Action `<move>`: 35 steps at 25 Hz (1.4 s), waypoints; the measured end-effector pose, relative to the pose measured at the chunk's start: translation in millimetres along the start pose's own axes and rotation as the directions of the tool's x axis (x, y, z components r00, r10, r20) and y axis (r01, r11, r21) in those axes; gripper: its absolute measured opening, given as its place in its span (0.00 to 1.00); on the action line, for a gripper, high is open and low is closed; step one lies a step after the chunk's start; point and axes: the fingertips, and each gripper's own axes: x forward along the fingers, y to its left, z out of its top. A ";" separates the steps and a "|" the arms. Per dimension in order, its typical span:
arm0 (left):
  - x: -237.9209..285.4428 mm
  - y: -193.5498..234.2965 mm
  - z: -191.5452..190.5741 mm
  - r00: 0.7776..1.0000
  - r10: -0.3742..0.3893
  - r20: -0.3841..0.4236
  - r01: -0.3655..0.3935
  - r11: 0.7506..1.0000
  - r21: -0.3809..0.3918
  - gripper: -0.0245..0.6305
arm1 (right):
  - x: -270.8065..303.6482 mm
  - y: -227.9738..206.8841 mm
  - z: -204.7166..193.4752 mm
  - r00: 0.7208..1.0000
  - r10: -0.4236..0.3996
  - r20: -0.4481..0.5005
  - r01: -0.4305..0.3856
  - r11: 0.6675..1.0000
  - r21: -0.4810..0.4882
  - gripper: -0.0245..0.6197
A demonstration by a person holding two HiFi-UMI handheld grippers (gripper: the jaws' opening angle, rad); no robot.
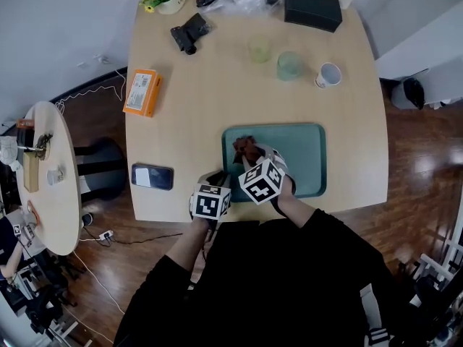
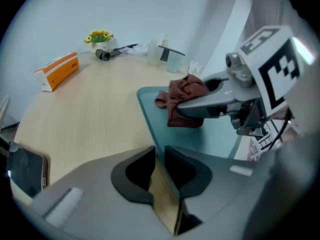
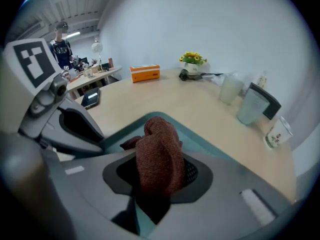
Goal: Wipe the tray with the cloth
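left tool [image 2: 159,156]: sitting at the tray's near-left corner, jaws nearly together and straddling the rim; a sliver of surface is showing between them, so not clamping
right tool [image 3: 160,170]: pinching the cloth, pointing steeply down over the tray's left part
cloth [image 3: 157,149]: rust-brown, bunched, sticking up out of the right tool's jaws, hanging down to the tray floor
tray [image 1: 307,157]: teal, lying at the near edge of the surface
surface [image 1: 217,85]: light wood, also carrying a phone [image 1: 153,176] left of the tray and an orange box [image 1: 142,92] further back
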 end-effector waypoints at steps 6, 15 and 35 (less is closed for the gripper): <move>1.0 -1.2 0.1 1.000 0.019 0.002 -0.019 1.000 -0.011 0.11 | -59.8 -107.6 -95.7 0.983 -0.169 -0.071 0.179 0.970 0.163 0.24; 0.2 -1.5 0.7 0.999 0.035 0.009 -0.035 0.999 -0.042 0.10 | -85.0 -151.7 -134.5 0.975 -0.200 -0.100 0.220 0.939 0.263 0.24; -2.4 4.4 2.4 0.995 -0.056 0.083 0.067 0.988 -0.142 0.07 | -7.7 62.2 0.8 0.988 0.146 0.050 -0.146 0.989 -0.005 0.24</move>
